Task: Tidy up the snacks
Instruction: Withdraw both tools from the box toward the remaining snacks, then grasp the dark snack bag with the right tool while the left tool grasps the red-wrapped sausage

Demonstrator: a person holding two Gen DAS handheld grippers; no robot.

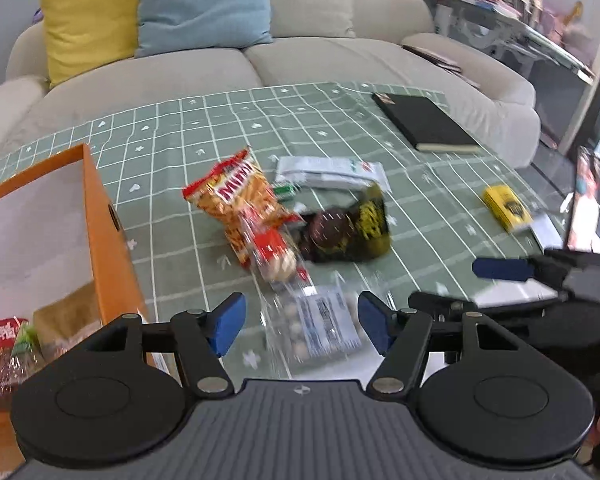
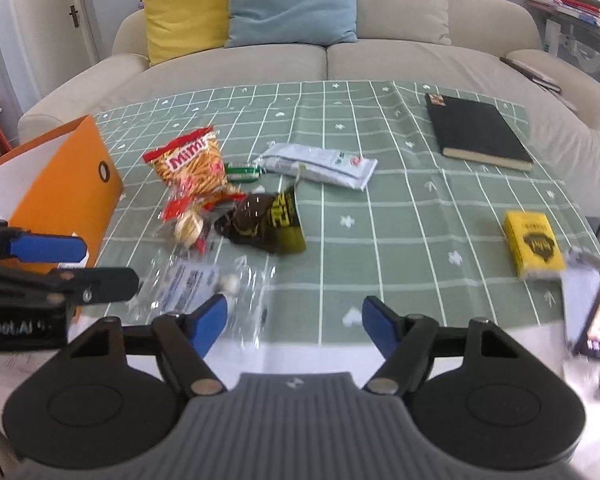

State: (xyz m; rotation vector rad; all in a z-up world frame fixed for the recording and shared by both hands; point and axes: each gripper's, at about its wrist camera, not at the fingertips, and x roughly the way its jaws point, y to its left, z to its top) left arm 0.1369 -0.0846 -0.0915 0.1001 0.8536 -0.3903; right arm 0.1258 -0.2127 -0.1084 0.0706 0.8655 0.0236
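Left gripper (image 1: 302,326): wide open, empty, over clear packet (image 1: 320,326)
Right gripper (image 2: 294,322): wide open, empty
Risk: slick packet slipping short of orange box (image 1: 100,216)

The right gripper (image 2: 294,326) is seen with jaws spread wide, nothing between them. A clear packet (image 2: 198,280) lies beside its left finger. An orange box (image 2: 66,184) is seen at left.

Green checked tablecloth (image 2: 400,216) under snacks (image 2: 196,164), notebook (image 2: 476,132).
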